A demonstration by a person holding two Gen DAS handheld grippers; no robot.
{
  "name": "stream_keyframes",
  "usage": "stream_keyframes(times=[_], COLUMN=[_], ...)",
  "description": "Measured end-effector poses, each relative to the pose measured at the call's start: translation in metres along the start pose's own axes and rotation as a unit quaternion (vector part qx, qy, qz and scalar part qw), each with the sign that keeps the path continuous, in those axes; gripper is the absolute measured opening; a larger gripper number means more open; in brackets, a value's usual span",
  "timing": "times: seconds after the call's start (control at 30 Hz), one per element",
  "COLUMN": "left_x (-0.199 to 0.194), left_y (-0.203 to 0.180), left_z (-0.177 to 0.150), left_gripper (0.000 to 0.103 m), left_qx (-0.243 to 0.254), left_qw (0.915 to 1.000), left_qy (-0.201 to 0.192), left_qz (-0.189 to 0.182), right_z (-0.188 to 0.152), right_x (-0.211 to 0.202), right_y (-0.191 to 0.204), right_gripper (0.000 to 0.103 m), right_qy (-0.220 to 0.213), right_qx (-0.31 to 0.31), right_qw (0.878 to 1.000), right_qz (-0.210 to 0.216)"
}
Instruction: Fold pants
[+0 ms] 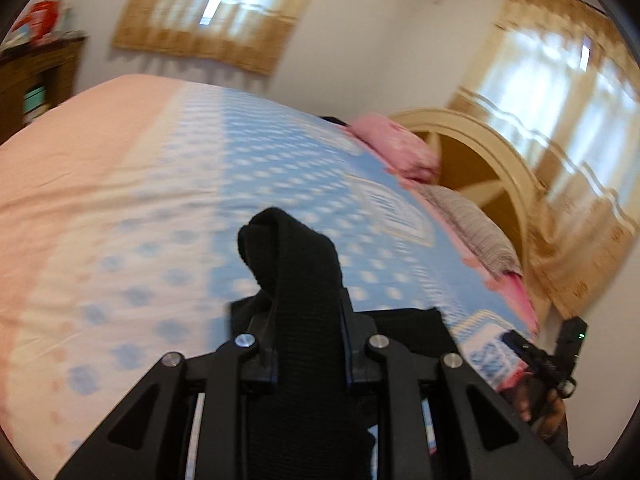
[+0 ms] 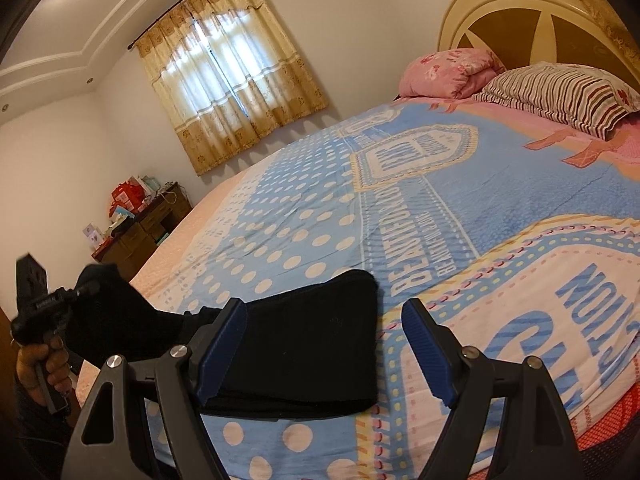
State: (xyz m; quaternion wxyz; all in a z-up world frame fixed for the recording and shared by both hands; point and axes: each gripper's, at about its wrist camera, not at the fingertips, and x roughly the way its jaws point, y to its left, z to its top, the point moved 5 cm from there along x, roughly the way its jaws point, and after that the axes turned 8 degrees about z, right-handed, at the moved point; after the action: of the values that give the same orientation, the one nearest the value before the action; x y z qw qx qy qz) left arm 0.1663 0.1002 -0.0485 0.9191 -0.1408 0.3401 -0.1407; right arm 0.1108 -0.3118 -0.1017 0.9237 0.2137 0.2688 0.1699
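Patterned bedspread [image 2: 500, 184], two pillows [image 2: 560, 92] (one striped), curtained window [image 2: 228, 80].

The folded pants [image 2: 304, 344] are lying on the bedspread [image 2: 460, 184] at lower centre of the right wrist frame. Two pillows [image 2: 556, 92] are sitting before the headboard [image 2: 516, 8], upper right. A desk [image 2: 144, 228] is standing at mid-left.
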Motion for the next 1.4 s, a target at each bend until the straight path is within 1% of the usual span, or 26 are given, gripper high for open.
stream_keyframes(times=[0.07, 0.2, 0.27, 0.37, 0.5, 0.67, 0.73, 0.8, 0.83, 0.9, 0.97, 1.03, 1.1, 1.17, 1.2, 1.27, 1.3, 1.37, 1.4], left_x=[0.012, 0.046, 0.062, 0.082, 0.114, 0.149, 0.158, 0.163, 0.164, 0.162, 0.155, 0.143, 0.134, 0.124, 0.123, 0.117, 0.118, 0.117, 0.116], left_y=[-0.023, -0.074, -0.096, -0.124, -0.149, -0.168, -0.177, -0.184, -0.188, -0.195, -0.203, -0.211, -0.214, -0.205, -0.201, -0.180, -0.171, -0.151, -0.135], left_z=[0.002, 0.005, 0.004, -0.006, -0.023, -0.045, -0.054, -0.060, -0.062, -0.064, -0.062, -0.057, -0.051, -0.047, -0.046, -0.046, -0.046, -0.048, -0.049], left_gripper=[0.022, 0.022, 0.022, 0.022, 0.022, 0.022, 0.023, 0.029, 0.031, 0.042, 0.047, 0.049, 0.058, 0.064, 0.066, 0.069, 0.072, 0.074, 0.074], left_qx=[0.014, 0.045, 0.065, 0.082, 0.100, 0.110, 0.129, 0.146, 0.151, 0.158, 0.164, 0.172, 0.185, 0.190, 0.189, 0.182, 0.181, 0.181, 0.180], left_qw=[0.9998, 0.9977, 0.9960, 0.9928, 0.9888, 0.9840, 0.9804, 0.9778, 0.9767, 0.9757, 0.9762, 0.9761, 0.9765, 0.9775, 0.9780, 0.9799, 0.9805, 0.9813, 0.9815], left_qy=[0.009, 0.043, 0.054, 0.079, 0.106, 0.139, 0.148, 0.150, 0.152, 0.151, 0.139, 0.121, 0.097, 0.078, 0.076, 0.073, 0.071, 0.066, 0.062], left_qz=[-0.011, -0.029, -0.030, -0.037, -0.033, -0.021, -0.016, -0.005, -0.008, -0.015, -0.030, -0.052, -0.054, -0.049, -0.047, -0.038, -0.029, -0.003, 0.017], right_z=[0.001, 0.004, 0.003, -0.002, -0.009, -0.018, -0.021, -0.022, -0.023, -0.024, -0.024, -0.023, -0.021, -0.019, -0.018, -0.015, -0.013, -0.012, -0.011], right_x=[-0.001, -0.006, -0.006, -0.003, 0.006, 0.015, 0.017, 0.018, 0.019, 0.019, 0.019, 0.018, 0.016, 0.014, 0.013, 0.014, 0.016, 0.024, 0.029], right_y=[-0.007, -0.023, -0.033, -0.042, -0.047, -0.053, -0.055, -0.056, -0.058, -0.059, -0.060, -0.059, -0.055, -0.050, -0.046, -0.032, -0.025, -0.012, -0.009], right_gripper=[0.081, 0.081, 0.081, 0.081, 0.081, 0.081, 0.081, 0.081, 0.081, 0.081, 0.081, 0.081, 0.081, 0.081, 0.081, 0.081, 0.081, 0.081, 0.081], right_qy=[-0.003, -0.013, -0.018, -0.017, -0.004, 0.010, 0.014, 0.015, 0.016, 0.016, 0.014, 0.011, 0.004, 0.001, 0.003, 0.007, 0.013, 0.034, 0.042], right_qx=[0.008, 0.025, 0.037, 0.047, 0.050, 0.060, 0.060, 0.060, 0.060, 0.060, 0.058, 0.053, 0.041, 0.034, 0.034, 0.023, 0.011, -0.015, -0.017], right_qw=[1.000, 0.999, 0.999, 0.998, 0.998, 0.998, 0.998, 0.997, 0.997, 0.997, 0.997, 0.998, 0.998, 0.999, 0.999, 1.000, 1.000, 0.999, 0.999], right_qz=[-0.006, -0.015, -0.025, -0.035, -0.036, -0.032, -0.033, -0.036, -0.036, -0.038, -0.039, -0.037, -0.038, -0.041, -0.036, -0.015, -0.010, -0.008, -0.003])
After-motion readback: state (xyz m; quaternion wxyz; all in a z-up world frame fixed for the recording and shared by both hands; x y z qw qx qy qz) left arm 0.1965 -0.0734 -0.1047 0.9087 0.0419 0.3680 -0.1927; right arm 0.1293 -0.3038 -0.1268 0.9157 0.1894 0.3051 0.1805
